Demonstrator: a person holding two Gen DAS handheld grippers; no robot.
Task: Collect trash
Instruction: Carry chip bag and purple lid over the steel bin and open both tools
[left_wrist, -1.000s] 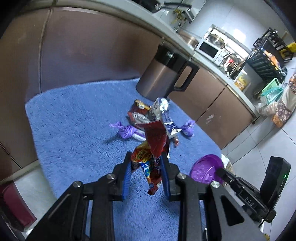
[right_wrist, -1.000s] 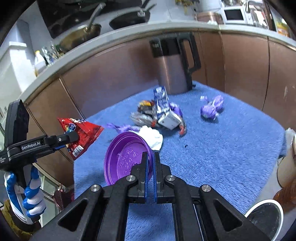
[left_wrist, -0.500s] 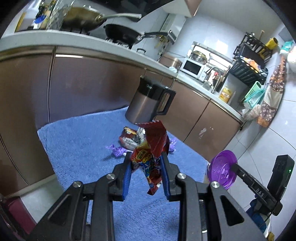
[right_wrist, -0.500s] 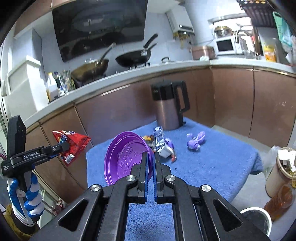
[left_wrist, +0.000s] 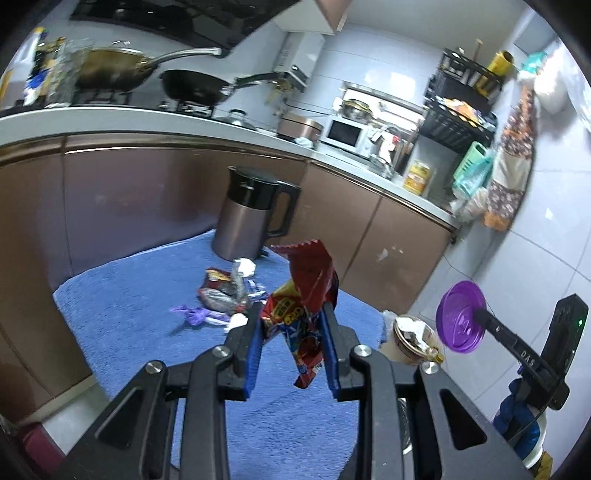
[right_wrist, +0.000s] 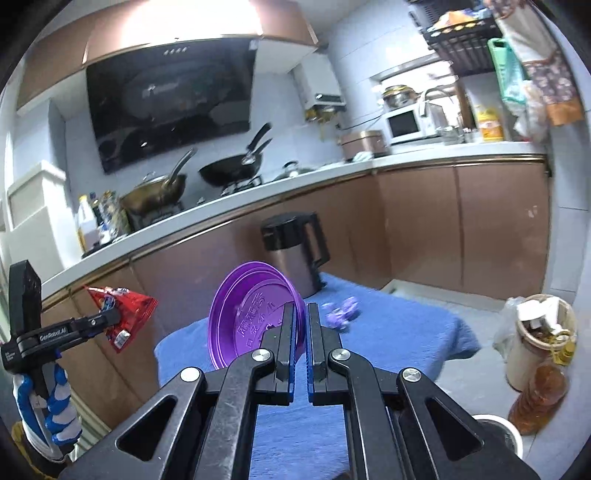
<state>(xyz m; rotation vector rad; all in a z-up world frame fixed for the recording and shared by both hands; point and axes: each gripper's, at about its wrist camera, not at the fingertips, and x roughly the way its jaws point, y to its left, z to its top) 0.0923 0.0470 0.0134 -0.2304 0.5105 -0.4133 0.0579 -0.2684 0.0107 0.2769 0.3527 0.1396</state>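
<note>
- Left gripper (left_wrist: 291, 332): clamped on a red snack wrapper (left_wrist: 306, 295), held above the blue mat (left_wrist: 129, 295).
- Right gripper (right_wrist: 303, 321): clamped on the rim of a purple lid (right_wrist: 247, 310), which stands up to its left.
- Beyond the left gripper: loose wrappers (left_wrist: 225, 291) on the mat, kettle (left_wrist: 251, 214) behind them.
- Right of the right gripper: a full trash bin (right_wrist: 535, 339) on the floor.

Plenty of bare blue towel (left_wrist: 122, 314) near and left. Far side blocked by the kettle (left_wrist: 255, 214) with the wrapper pile (left_wrist: 225, 295) just in front. Off the right edge, a full trash bin (right_wrist: 539, 339) and amber bottle (right_wrist: 541, 395) crowd the floor.
</note>
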